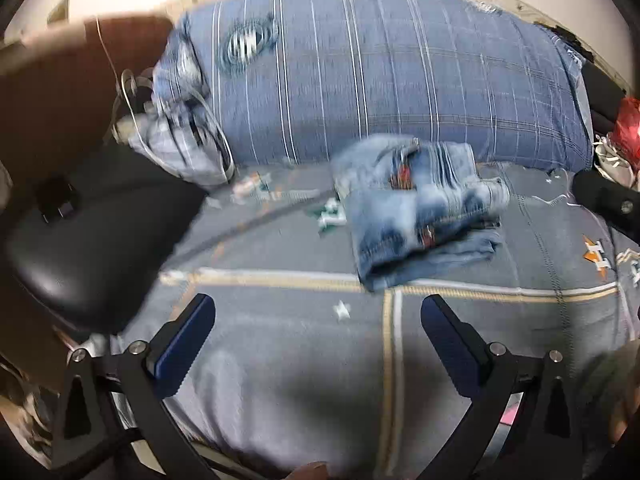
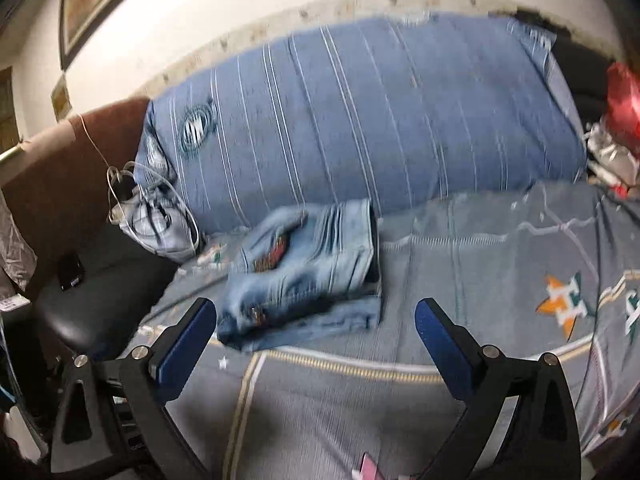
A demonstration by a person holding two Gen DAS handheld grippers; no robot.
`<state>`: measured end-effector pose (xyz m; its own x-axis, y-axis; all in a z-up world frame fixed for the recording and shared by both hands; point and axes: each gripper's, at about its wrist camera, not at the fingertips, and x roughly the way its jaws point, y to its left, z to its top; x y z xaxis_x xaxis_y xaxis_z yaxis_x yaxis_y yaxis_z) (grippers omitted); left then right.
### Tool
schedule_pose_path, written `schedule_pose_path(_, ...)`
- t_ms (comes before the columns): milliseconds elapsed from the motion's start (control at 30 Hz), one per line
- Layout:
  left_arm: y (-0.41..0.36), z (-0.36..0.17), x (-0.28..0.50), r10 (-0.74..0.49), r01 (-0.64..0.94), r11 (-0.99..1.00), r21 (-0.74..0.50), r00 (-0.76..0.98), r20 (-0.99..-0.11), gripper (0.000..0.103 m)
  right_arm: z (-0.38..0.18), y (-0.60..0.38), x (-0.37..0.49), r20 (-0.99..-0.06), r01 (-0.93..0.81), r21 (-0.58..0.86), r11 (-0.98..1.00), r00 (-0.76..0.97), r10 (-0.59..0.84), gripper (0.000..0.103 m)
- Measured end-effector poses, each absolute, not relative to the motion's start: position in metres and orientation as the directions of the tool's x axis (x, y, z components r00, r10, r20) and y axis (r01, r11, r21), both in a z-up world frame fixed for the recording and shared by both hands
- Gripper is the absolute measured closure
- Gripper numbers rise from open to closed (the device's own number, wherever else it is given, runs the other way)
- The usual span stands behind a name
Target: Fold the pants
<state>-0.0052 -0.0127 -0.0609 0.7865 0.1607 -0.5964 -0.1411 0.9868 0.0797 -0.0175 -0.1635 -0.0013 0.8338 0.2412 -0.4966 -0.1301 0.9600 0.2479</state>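
Note:
Light blue jeans [image 1: 420, 204] with embroidered patches lie folded into a thick bundle on the grey bed sheet [image 1: 300, 344], in front of a big striped blue pillow. In the right wrist view the same jeans [image 2: 308, 264] lie just beyond the fingertips, nearer the left finger. My left gripper [image 1: 318, 312] hangs open above bare sheet, short of the bundle. My right gripper [image 2: 316, 316] is open wide too, with nothing between its blue pads [image 2: 184, 344]; only the near edge of the jeans shows past them.
The striped blue pillow [image 2: 360, 120] fills the back of the bed against the wall. A black padded chair [image 1: 92, 236] and a brown backrest [image 1: 60, 92] stand at the left, with a plastic bag of cables [image 2: 160, 216] beside them. Red clutter [image 2: 624, 92] sits at the far right.

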Motion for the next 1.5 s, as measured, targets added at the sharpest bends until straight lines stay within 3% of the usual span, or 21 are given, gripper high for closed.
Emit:
schedule_pose_path(167,-0.019,-0.058,-0.011,0.177,-0.144,0.984,0.104,0.804,-0.568,0.000,0.001,-0.160,-0.023,-0.460,-0.103,0.195,0.975,0.869,0.184,0.003)
schedule_pose_path(300,-0.012,-0.051,-0.016,0.172,-0.149,0.985,0.086,0.821,-0.545,0.000,0.008,-0.166,-0.030,-0.427,-0.083,0.251,0.964,0.884,0.188,0.001)
schedule_pose_path(900,-0.014,-0.047,-0.021,0.155,-0.143,0.988,0.065,0.832,-0.533,0.000,0.002,-0.159,-0.035,-0.457,-0.132,0.157,0.979,0.869,0.191,0.001)
schedule_pose_path(1500,-0.013,-0.044,-0.023,0.148,-0.140,0.989,0.055,0.839,-0.523,0.000,-0.001,-0.166,-0.030,-0.487,-0.110,0.172,0.979,0.855,0.181,0.001)
